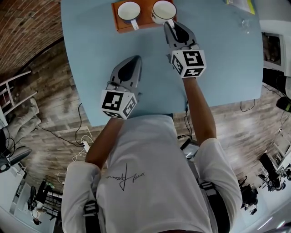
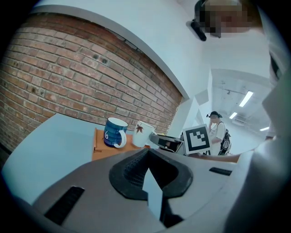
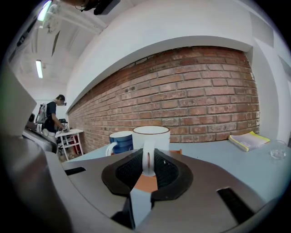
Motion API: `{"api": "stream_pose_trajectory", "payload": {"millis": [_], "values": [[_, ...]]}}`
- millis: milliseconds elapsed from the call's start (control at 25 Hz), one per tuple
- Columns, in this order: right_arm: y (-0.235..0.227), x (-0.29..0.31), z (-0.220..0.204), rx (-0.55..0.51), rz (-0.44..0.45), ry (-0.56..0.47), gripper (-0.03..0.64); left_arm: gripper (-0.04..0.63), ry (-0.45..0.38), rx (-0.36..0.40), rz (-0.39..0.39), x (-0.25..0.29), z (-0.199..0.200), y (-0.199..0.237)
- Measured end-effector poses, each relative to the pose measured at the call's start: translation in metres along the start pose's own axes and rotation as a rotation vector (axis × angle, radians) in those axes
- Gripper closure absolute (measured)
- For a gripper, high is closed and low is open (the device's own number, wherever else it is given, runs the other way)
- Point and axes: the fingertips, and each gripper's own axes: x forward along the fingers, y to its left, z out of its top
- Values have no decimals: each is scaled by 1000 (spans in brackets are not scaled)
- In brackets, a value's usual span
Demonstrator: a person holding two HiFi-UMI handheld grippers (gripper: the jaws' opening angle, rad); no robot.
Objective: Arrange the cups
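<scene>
**Item 1, white mug** (image 1: 163, 10). Stands upright on the right of an orange tray (image 1: 117, 23) at the far edge of the light-blue counter (image 1: 91, 68). A leaf motif shows on its side in the left gripper view. Its handle (image 3: 146, 160) points back toward the person. It looks like glazed ceramic, so probably rigid, fairly heavy for its size, smooth, and liable to chip if knocked against its neighbour. The handle loop is the natural hold, though the body may swing under it when lifted.

**Item 2, blue mug** (image 1: 129, 11). Stands upright on the left of the same tray, just beside the white mug. It has a white interior and a white swirl on its wall, and its handle also faces the person. Likely handling is the same as Item 1.

**Item 3, right tool** (image 1: 170, 26). Reaches to the tray, its jaws clenched on the white mug's handle, one pad on either side.

**Item 4, left tool** (image 1: 135, 60). Held over bare counter, well apart from the tray. Its jaws are closed tip to tip and hold nothing.
</scene>
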Motion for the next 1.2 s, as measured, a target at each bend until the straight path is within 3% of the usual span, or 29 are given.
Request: {"api": "stream_pose_trajectory", "payload": {"millis": [520,1200], "values": [[-10,19,-6,11,-27,-9,551,588,26,-20,23,2,-8,11],[-3,25,-13,-48,-54,-19,551,588,38,-33,29,6,-10,19]]}}
